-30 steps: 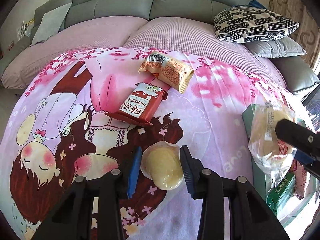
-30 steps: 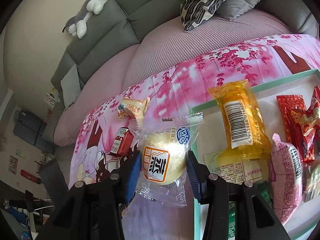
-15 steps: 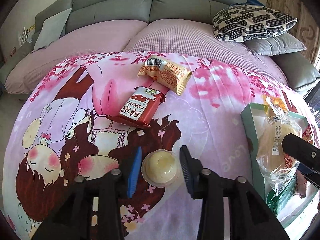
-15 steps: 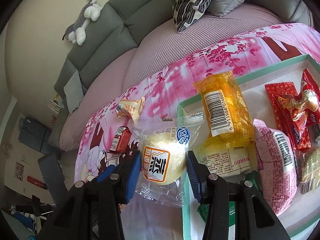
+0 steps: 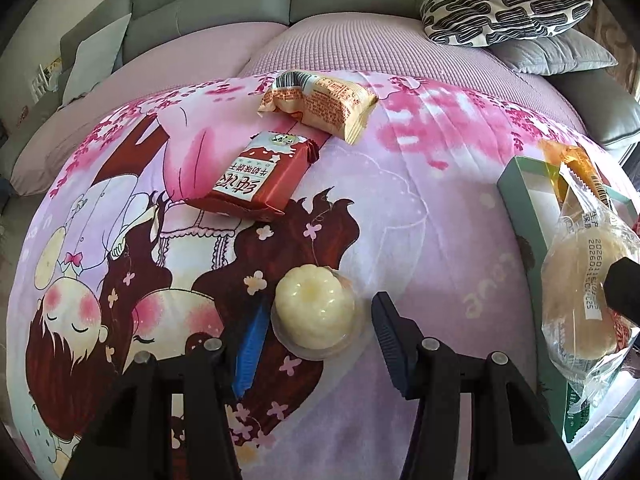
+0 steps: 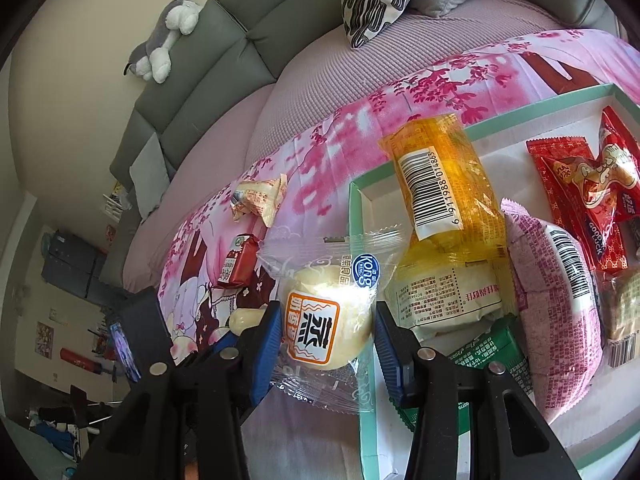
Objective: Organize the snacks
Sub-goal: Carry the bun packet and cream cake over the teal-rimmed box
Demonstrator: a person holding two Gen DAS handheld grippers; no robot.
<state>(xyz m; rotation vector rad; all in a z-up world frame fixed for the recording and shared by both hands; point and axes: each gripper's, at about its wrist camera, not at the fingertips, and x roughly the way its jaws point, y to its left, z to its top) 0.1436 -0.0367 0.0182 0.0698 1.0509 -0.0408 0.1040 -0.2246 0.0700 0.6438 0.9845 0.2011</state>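
The right gripper (image 6: 326,330) grasped a clear-wrapped pale bun (image 6: 326,320) for the mint-green cardboard box (image 6: 354,216) at three o'clock; the left gripper (image 5: 316,330) fingers were opening around a pale fluted jelly cup (image 5: 314,312), not pressing it.

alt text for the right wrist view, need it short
The right gripper is clamped on a clear-wrapped pale bun at the edge of a mint-rimmed box already holding several wrapped snacks. Behind lie a pink cartoon blanket and grey sofa.

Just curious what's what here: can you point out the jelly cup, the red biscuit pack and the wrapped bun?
jelly cup (image 5: 314,312): left wrist view, on its ridged pale dome.
red biscuit pack (image 5: 260,176): left wrist view, on its printed front.
wrapped bun (image 6: 326,322): right wrist view, on its orange label.
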